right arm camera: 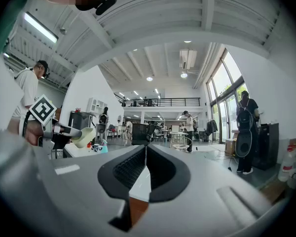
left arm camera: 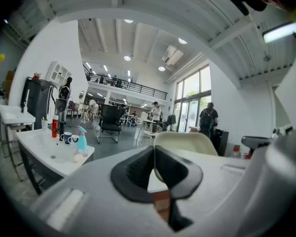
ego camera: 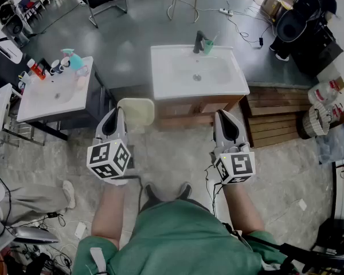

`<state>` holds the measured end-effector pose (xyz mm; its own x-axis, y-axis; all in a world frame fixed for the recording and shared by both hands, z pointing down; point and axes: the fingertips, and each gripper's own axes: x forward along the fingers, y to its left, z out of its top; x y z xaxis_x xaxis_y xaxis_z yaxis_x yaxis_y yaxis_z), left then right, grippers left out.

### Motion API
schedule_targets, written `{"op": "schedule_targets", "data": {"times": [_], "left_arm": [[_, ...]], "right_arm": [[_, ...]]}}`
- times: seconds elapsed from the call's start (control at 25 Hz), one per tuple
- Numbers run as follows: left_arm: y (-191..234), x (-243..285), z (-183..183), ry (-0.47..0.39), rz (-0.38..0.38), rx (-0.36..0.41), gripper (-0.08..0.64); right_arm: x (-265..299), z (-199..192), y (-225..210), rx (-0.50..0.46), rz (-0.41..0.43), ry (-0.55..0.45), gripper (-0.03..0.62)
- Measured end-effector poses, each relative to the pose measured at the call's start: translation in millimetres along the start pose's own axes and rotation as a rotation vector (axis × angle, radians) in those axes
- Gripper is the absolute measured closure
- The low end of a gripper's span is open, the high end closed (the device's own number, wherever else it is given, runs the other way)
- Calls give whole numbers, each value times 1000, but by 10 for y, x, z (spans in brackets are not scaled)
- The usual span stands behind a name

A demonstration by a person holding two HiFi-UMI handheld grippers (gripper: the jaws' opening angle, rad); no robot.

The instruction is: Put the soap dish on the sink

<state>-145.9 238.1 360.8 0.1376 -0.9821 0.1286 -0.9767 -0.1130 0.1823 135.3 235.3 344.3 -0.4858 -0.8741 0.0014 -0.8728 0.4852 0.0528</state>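
Matt cream plastic soap dish (ego camera: 137,111), glossy white sink (ego camera: 167,86), wooden cabinet (ego camera: 202,105), smooth grey floor (ego camera: 132,44)

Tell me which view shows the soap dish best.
Head view: nearly the whole soap dish shows, held by the left gripper. Left gripper view: jaws hide part. Right gripper view: small, far left.

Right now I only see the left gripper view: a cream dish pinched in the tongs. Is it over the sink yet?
Observer: Not yet. In the head view the soap dish sits short of the front left corner of the white sink.
Operator: Anything in the basin?
Observer: Only the drain; a dark tap and a green cup stand on its back rim.
Operator: And the other tongs?
Observer: The right gripper has its tongs shut, empty.
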Motion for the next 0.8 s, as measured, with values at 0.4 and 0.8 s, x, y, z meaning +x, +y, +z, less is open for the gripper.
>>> {"op": "schedule_targets", "data": {"times": [0.4,0.8], "left_arm": [[319,-140,86,1,-8,9,552],[809,-269,211,-38,-52,-44,552]], "right_arm": [[115,113,363,-10,9,-13,582],[266,292,578,52,-86,-51,583]]}}
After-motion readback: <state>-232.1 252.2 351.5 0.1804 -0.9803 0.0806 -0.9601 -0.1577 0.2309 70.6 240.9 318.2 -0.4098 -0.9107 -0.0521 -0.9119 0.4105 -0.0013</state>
